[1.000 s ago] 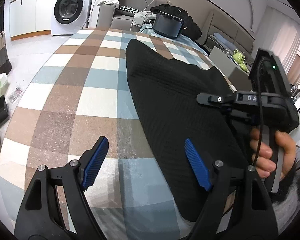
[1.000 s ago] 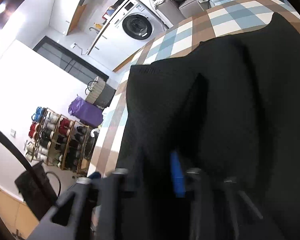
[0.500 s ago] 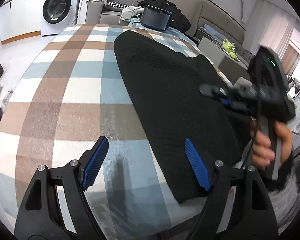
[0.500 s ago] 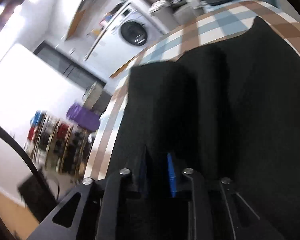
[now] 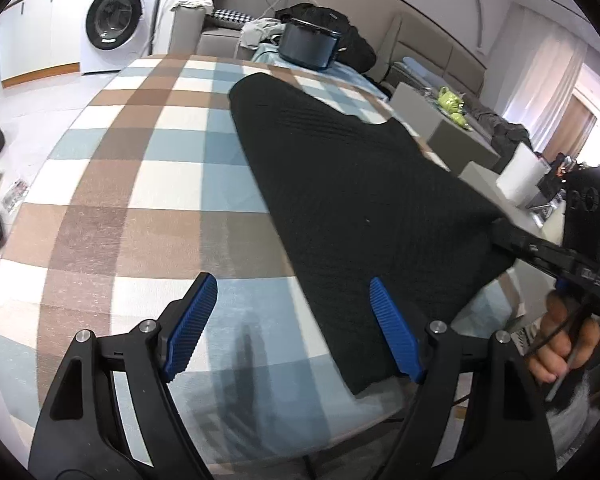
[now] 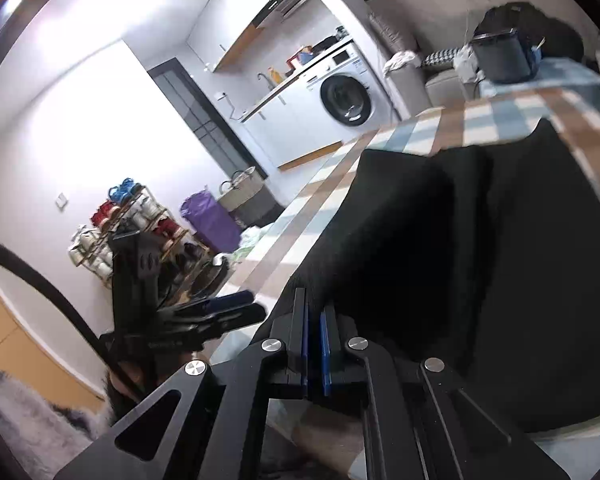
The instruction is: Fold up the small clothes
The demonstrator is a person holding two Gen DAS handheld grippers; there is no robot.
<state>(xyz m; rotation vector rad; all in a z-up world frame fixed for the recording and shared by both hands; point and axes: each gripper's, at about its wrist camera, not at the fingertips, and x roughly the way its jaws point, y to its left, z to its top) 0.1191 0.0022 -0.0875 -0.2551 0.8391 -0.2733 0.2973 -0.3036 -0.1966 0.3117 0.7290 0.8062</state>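
A black knit garment (image 5: 340,184) lies spread on the checked tablecloth (image 5: 148,184), reaching from the far end to the near right corner. My left gripper (image 5: 294,330) hovers open over the near edge, its right pad above the garment's hem and nothing between the pads. My right gripper (image 6: 316,344) sits at the garment's (image 6: 480,260) near side. Its jaws are closing tight and the blue pads (image 6: 326,348) almost meet, with a raised fold of black cloth running into them. From the left wrist view the right gripper (image 5: 500,234) shows at the garment's right corner, held by a hand (image 5: 564,340).
A washing machine (image 5: 116,28) stands beyond the table's far left. A dark bin (image 5: 308,46) sits on the sofa behind the table, and grey boxes (image 5: 452,136) stand to its right. A shoe rack (image 6: 120,232) and a purple bag (image 6: 212,224) are on the floor.
The right gripper has pulled away from the garment's middle to its right corner and rolled. Its pads parted briefly and came together again. The left gripper stayed open, barely shifting.
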